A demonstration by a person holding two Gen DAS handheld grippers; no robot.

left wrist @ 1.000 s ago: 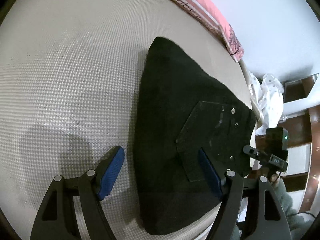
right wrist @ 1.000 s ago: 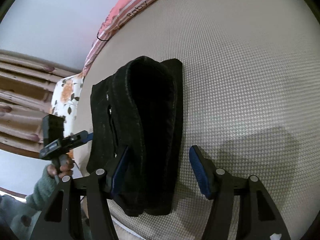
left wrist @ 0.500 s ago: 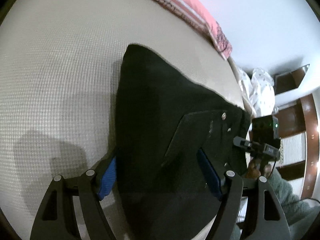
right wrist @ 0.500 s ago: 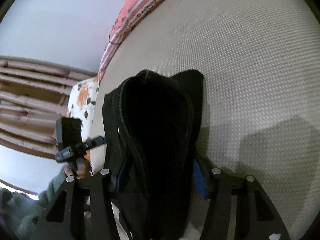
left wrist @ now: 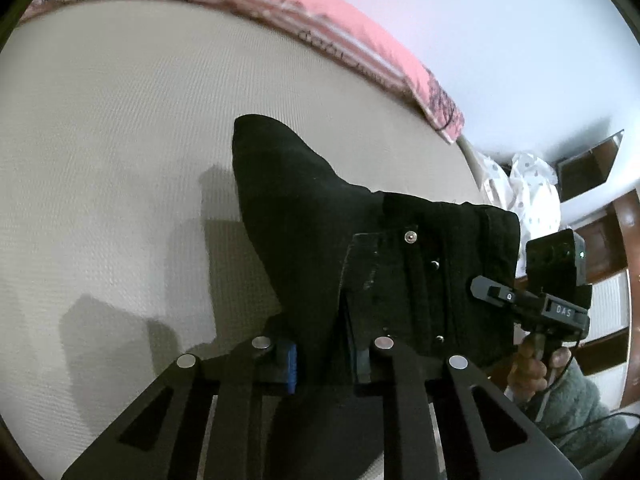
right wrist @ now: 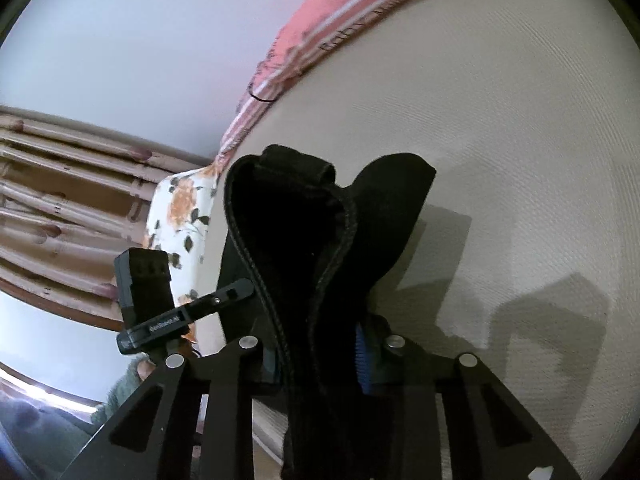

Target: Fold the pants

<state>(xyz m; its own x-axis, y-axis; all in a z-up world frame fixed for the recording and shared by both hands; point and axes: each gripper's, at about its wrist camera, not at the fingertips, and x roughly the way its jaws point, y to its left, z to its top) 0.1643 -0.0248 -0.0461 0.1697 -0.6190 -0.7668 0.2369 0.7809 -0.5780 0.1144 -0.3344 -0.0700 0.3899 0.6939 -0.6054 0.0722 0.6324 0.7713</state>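
Observation:
The black pants are folded into a thick bundle and lifted off the beige mattress. My left gripper is shut on one end of the bundle, by the back pocket with rivets. My right gripper is shut on the other end, where the stitched waistband edge runs down between the fingers. The far end of the pants hangs towards the mattress. The right gripper's body shows in the left view, the left gripper's body in the right view.
A pink striped cover edges the mattress along the white wall. A floral pillow and curtains lie off the bed's left end. White spotted cloth and wooden furniture stand beyond the right end.
Both grippers closed from open onto the ends of the folded pants and raised the bundle off the mattress. The views tilted up towards the wall.

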